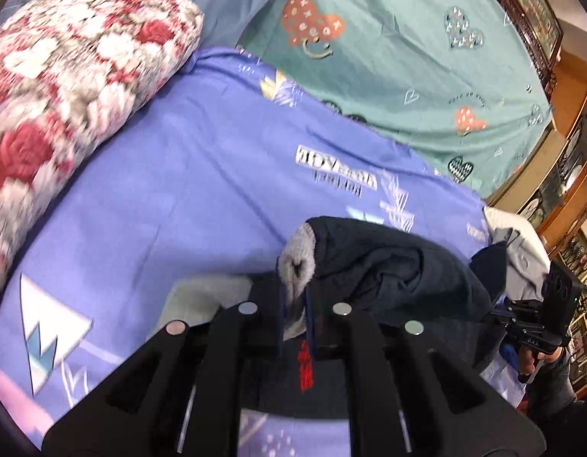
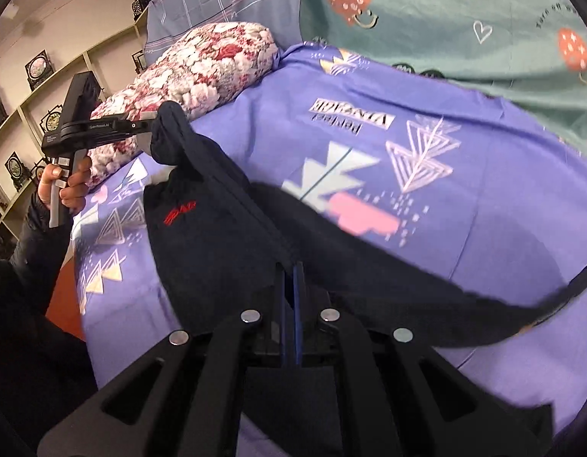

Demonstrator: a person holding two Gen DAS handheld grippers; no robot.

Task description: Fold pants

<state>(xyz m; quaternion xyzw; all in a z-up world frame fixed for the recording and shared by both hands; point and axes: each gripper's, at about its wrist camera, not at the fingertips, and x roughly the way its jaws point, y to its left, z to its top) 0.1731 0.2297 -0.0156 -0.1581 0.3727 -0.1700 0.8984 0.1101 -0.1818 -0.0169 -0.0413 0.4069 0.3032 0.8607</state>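
While both grippers held the dark pants [image 2: 224,236] up off the bed, the job looked to be at the lifting and spreading step, before any real fold was made. That is my guess from how the cloth hung.

The left gripper [image 1: 293,304] had its two blue fingers pressed together on a bit of the pants where the grey inside showed. In its own view that bit sat right at the finger tips, and the rest of the pants bunched up just to the right and a little farther off. A small red mark on the cloth showed just below the fingers.

The right gripper [image 2: 291,297] was also pinching the pants, with its fingers squeezed on a dark edge. From there the cloth stretched up and to the left to the other gripper, and one long part trailed off to the right, low over the purple sheet [image 2: 464,205]. That part looked blurry.

The flowery pillow [image 2: 202,72] lay at the far left of the bed, and the green sheet [image 2: 445,11] lay at the far right.

Next, I think the pants needed to be pulled straight and laid down flat on the purple sheet, with both hands keeping their grip so the cloth did not slip or twist.
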